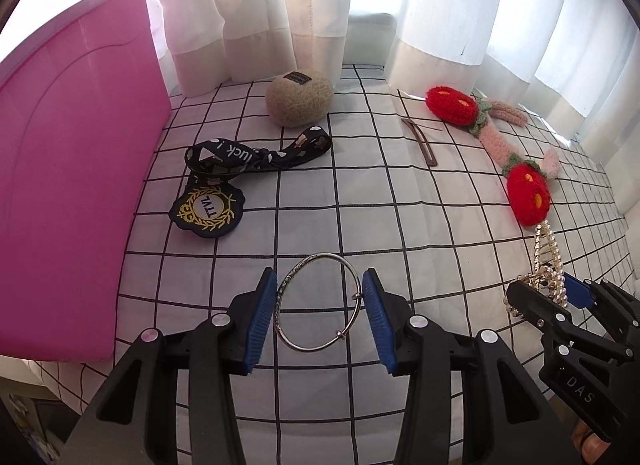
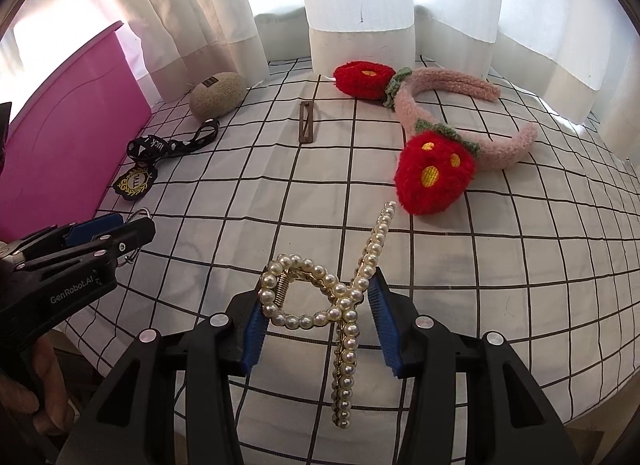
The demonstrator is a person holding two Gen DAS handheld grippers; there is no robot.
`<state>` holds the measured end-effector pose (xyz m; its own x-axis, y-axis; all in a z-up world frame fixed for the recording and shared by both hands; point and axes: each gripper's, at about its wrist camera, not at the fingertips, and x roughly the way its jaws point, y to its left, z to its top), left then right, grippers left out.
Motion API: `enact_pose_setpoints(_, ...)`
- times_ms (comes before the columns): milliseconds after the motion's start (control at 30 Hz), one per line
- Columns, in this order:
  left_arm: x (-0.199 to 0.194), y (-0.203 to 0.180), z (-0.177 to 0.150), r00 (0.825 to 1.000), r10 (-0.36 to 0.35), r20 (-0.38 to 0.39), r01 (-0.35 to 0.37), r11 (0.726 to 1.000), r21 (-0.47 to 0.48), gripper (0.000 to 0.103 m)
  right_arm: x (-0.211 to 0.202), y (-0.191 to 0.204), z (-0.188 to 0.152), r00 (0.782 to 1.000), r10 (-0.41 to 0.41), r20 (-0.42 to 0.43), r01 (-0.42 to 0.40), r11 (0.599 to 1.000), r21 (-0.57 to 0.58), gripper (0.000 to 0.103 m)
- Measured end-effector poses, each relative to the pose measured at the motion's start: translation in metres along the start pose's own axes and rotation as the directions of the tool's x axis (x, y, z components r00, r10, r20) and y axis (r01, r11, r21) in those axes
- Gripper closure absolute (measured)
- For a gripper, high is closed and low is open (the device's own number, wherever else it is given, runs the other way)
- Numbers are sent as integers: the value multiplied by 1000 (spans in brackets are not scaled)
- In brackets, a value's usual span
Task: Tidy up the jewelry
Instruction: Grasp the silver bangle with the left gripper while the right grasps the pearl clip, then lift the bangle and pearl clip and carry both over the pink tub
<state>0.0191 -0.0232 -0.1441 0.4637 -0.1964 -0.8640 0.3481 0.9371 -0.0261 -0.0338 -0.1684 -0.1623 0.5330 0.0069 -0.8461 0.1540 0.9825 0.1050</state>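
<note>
White curtains hang behind a counter (image 1: 304, 201) covered w/ a white cloth of black grid lines; a pink box (image 1: 72, 169) stands at its left edge.

Left wrist view: the left tool (image 1: 320, 317) is partly closed on a silver bangle (image 1: 318, 301), both blue pads touching the ring's sides, and the ring is held above the cloth. Ahead of this tool, to the left, lies a black lanyard (image 1: 256, 155) w/ a badge, and beyond it a beige plush pouch (image 1: 299, 95). Ahead to the right lies a brown hair clip (image 1: 420, 141). The right tool (image 1: 548, 297) is just beside on the right, w/ pearls in it.

Right wrist view: the right tool (image 2: 318, 317) is partly closed on a pearl claw clip (image 2: 344, 297), which sits between the pads; the clip's one arm sticks forward, the other points back. Ahead to the right lies a pink headband (image 2: 448, 121) w/ two red strawberries. The left tool (image 2: 120, 233) is at the left, w/ the ring's edge showing.
</note>
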Motion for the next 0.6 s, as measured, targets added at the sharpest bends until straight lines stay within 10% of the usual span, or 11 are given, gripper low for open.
enact_pose_setpoints(600,-127,25,70,958,46,281,-18,995,-101,60,-98,41,99,968,102,230,-66,985,-161,57)
